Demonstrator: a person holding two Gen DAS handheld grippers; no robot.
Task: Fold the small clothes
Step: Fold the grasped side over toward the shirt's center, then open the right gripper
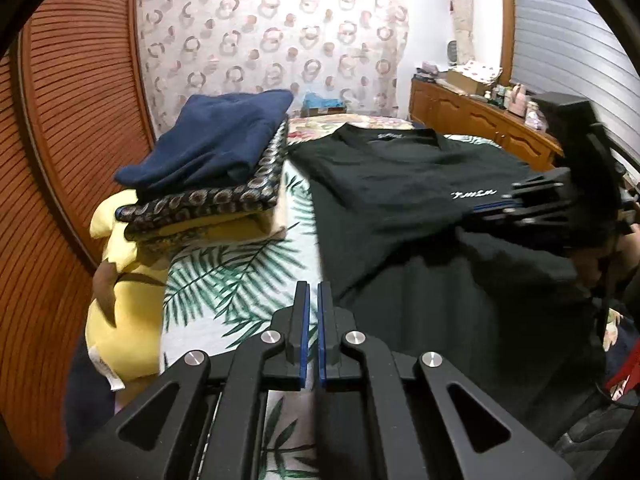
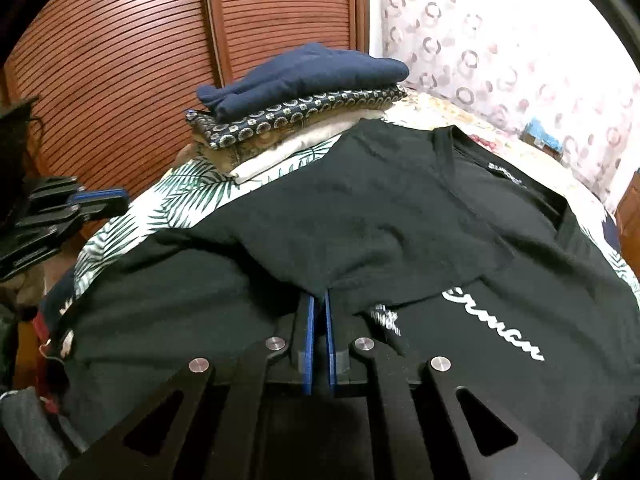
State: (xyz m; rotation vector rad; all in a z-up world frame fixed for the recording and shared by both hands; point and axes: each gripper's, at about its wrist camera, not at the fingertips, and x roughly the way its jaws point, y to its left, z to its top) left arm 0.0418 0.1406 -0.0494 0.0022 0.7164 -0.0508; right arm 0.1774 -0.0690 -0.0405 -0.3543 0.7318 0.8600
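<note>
**Q:** Right wrist view first: what is the right gripper (image 2: 320, 300) doing?

**A:** Its blue-padded jaws are pinched narrow on a fold of the black T-shirt (image 2: 360, 220). The pinched flap, probably a sleeve or side edge, is drawn over the shirt's chest, partly covering white script lettering (image 2: 496, 328). It looks like a fold in progress, with the grip there to carry the edge inward.

**Q:** Where does the shirt lie?

**A:** Spread flat on a bed with a palm-leaf sheet (image 2: 176, 196), collar toward the far side, so its edges can be reached from the near side.

**Q:** And the left gripper (image 1: 314, 292)?

**A:** From the left wrist view, its jaws are nearly together with a thin gap, holding nothing. It hovers over the sheet just beside the shirt's near left edge, seemingly waiting its turn.

**Q:** Anything else nearby?

**A:** A stack of folded clothes (image 1: 208, 168), navy on top, sits at the bed's far left, likely finished items. A yellow plush toy (image 1: 124, 300) lies beneath and beside it.
</note>
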